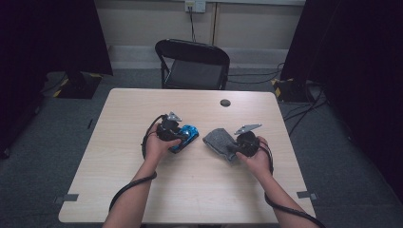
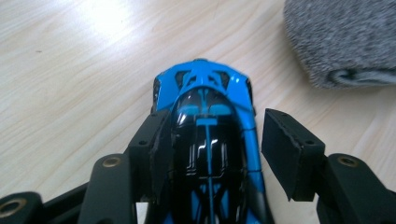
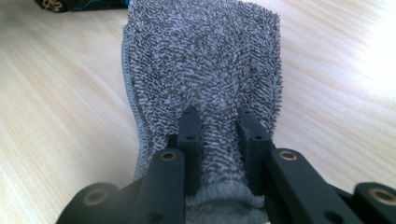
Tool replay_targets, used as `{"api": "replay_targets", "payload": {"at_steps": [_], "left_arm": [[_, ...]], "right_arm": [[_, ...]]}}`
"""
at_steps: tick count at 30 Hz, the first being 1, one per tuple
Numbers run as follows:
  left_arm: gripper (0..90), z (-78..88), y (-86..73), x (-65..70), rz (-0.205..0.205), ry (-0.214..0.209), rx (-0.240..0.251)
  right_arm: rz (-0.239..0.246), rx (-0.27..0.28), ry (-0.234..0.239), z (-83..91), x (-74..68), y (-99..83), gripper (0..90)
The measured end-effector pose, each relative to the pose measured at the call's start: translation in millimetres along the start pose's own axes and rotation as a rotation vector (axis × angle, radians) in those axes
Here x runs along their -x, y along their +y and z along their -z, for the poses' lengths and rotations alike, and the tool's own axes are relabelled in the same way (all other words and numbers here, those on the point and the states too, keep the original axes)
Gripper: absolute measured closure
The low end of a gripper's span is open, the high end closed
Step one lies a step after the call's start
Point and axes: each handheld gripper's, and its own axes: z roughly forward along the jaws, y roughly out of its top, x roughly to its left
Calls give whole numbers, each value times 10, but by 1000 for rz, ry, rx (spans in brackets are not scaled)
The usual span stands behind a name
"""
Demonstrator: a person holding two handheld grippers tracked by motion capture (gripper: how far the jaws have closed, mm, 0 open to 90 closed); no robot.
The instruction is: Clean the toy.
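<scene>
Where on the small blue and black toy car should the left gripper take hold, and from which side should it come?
Grip the small blue and black toy car across its narrow black cabin, coming from above along its length, as the left gripper does. One pad touches a flank; the other stands clear. The flat sides suit both pads.

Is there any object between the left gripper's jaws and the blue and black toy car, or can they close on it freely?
Nothing visible stands in the way. The blue and black toy car already lies between the jaws of the left gripper: one pad seems to touch its side, the other stands apart. The grey terry cloth lies off to the side.
</scene>
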Motion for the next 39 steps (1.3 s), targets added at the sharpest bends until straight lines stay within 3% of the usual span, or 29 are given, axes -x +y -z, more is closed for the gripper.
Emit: {"api": "replay_targets", "payload": {"at_steps": [4, 9, 15, 20, 29, 33, 39], "left_arm": [[459, -10, -48, 3, -45, 14, 18], [467, -9, -68, 18, -53, 31, 31], [476, -4, -97, 20, -34, 28, 52], [476, 2, -98, 25, -36, 30, 48], [477, 2, -110, 42, -26, 41, 58], [478, 8, -132, 34, -24, 40, 69], [478, 8, -153, 46, -31, 44, 83]], "right_arm": [[21, 0, 24, 10, -48, -19, 740], [105, 22, 104, 22, -232, 33, 741], [171, 29, 190, -24, -478, 135, 740], [242, -4, 256, -128, -673, 166, 740], [318, -28, 339, -351, -841, 288, 741], [328, -68, 330, -474, -857, 371, 741], [248, -61, 295, -513, -689, 429, 742]]}}
